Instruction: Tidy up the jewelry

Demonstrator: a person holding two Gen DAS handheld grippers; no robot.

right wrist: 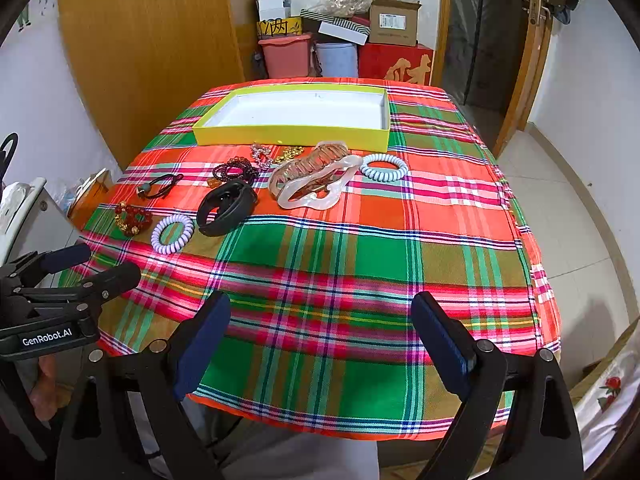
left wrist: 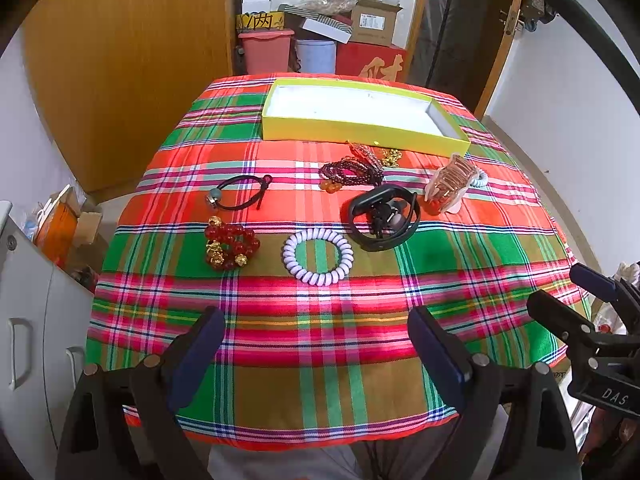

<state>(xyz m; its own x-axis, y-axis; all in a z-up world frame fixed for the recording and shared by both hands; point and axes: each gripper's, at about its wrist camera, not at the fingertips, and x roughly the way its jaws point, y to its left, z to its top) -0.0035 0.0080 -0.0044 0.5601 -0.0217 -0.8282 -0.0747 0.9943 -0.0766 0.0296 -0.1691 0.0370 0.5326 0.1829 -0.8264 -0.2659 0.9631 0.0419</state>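
Observation:
A yellow box [left wrist: 360, 130] [right wrist: 292, 136] with a white inside stands empty at the table's far side. In front of it lie a black cord bracelet [left wrist: 240, 192], a red and gold bead bracelet [left wrist: 230, 246], a lilac coil hair tie [left wrist: 318, 256] [right wrist: 172, 234], a black band [left wrist: 384, 216] [right wrist: 226, 208], a dark bead bracelet [left wrist: 352, 174], a large hair claw [left wrist: 448, 186] [right wrist: 312, 180] and a second coil tie [right wrist: 384, 168]. My left gripper [left wrist: 316, 332] and right gripper [right wrist: 320, 320] are open and empty over the near edge.
The table carries a plaid cloth [left wrist: 320, 320]. The right gripper shows at the right of the left wrist view [left wrist: 592, 320]. A wooden wardrobe [left wrist: 132, 60], stacked boxes and bins [left wrist: 320, 40] and a white cabinet [left wrist: 32, 320] surround the table.

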